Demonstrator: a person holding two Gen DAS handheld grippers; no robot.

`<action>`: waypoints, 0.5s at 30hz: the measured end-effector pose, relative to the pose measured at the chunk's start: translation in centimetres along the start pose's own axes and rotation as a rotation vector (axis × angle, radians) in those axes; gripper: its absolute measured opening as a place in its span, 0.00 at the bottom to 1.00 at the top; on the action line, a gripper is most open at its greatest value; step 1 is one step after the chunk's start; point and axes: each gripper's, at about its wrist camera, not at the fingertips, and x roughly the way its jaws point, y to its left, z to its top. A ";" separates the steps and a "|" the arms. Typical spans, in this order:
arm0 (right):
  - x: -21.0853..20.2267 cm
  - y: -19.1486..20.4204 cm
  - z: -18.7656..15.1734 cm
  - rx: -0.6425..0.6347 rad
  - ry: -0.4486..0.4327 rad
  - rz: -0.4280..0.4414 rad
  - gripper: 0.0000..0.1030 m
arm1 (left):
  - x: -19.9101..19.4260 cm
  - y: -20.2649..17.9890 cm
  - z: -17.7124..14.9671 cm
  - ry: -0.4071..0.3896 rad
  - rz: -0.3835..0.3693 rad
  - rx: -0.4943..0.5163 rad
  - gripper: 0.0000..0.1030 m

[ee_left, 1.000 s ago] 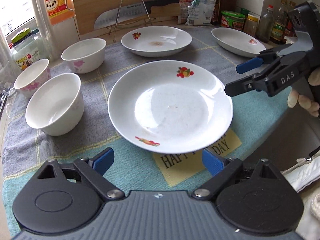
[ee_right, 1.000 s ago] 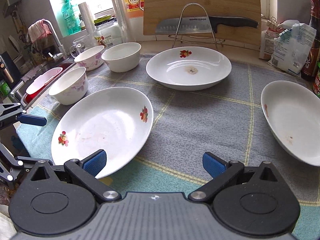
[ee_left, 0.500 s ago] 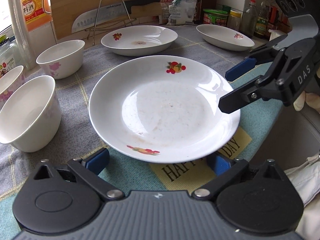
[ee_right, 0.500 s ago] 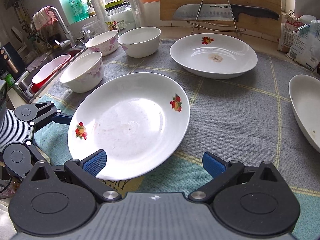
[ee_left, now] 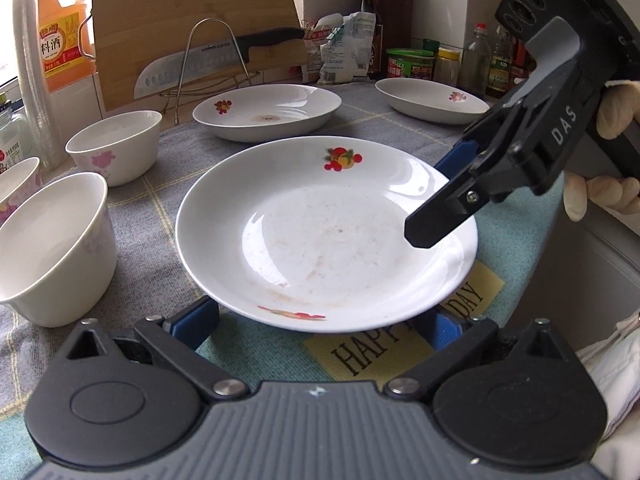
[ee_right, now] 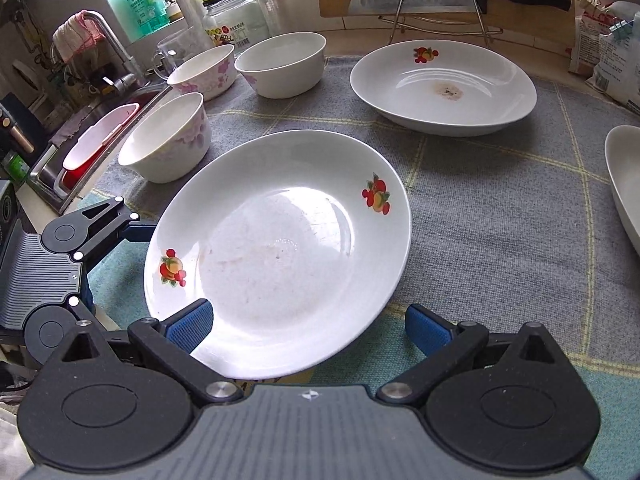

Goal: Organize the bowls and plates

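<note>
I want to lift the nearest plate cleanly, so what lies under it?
The nearest plate sits on a grey-and-teal cloth; a yellow patch lettered HAPPY and DAY pokes out from beneath. The lettering between is covered.

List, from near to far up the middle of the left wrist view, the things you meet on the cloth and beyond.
Yellow "HAPPY ... DAY" patch → nearest fruit-print plate → stained plate → knife on its wire rack → wooden cutting board.

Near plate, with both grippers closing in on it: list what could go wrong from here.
1. Both the left gripper and the right gripper stand open at the near plate; if each lifts its own edge unevenly, the plate may tilt and slip.
2. The nearest bowl sits close beside the plate; a sideways swing could knock it.
3. The cloth could bunch under a pushed rim.
</note>
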 end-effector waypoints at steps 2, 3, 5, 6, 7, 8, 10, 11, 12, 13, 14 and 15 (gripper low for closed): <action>0.4 -0.5 0.5 0.005 0.017 0.035 1.00 | -0.1 0.0 -0.2 -0.014 -0.002 0.002 1.00; 0.6 -0.7 0.8 0.004 0.024 0.051 1.00 | -0.1 0.0 -0.2 -0.015 -0.002 0.002 1.00; 0.9 -0.9 1.4 -0.012 0.027 0.083 1.00 | -0.1 0.1 0.0 -0.012 -0.004 0.005 1.00; 1.1 -1.1 1.8 -0.015 0.032 0.095 1.00 | 0.0 0.1 0.1 -0.008 -0.004 0.005 1.00; 1.2 -1.2 2.1 -0.014 0.039 0.107 1.00 | 0.0 0.1 0.2 -0.004 -0.005 0.006 1.00; 1.4 -1.4 2.5 -0.012 0.047 0.122 1.00 | 0.0 0.1 0.2 -0.004 -0.007 0.009 1.00; 1.7 -1.7 3.1 -0.012 0.056 0.146 1.00 | 0.1 0.1 0.2 -0.005 -0.011 0.015 1.00; 1.9 -1.8 3.4 -0.013 0.062 0.154 1.00 | 0.1 0.1 0.1 -0.006 -0.013 0.016 1.00; 2.1 -1.9 3.6 -0.013 0.069 0.163 1.00 | 0.1 0.1 0.1 -0.008 -0.015 0.019 1.00; 2.2 -2.1 3.9 -0.012 0.076 0.172 1.00 | 0.1 0.2 0.1 -0.009 -0.018 0.021 1.00; 2.2 -2.2 4.1 -0.008 0.082 0.178 1.00 | 0.2 0.2 0.1 -0.009 -0.022 0.024 1.00; 2.3 -2.4 4.4 -0.003 0.085 0.176 1.00 | 0.2 0.2 0.2 -0.008 -0.025 0.027 1.00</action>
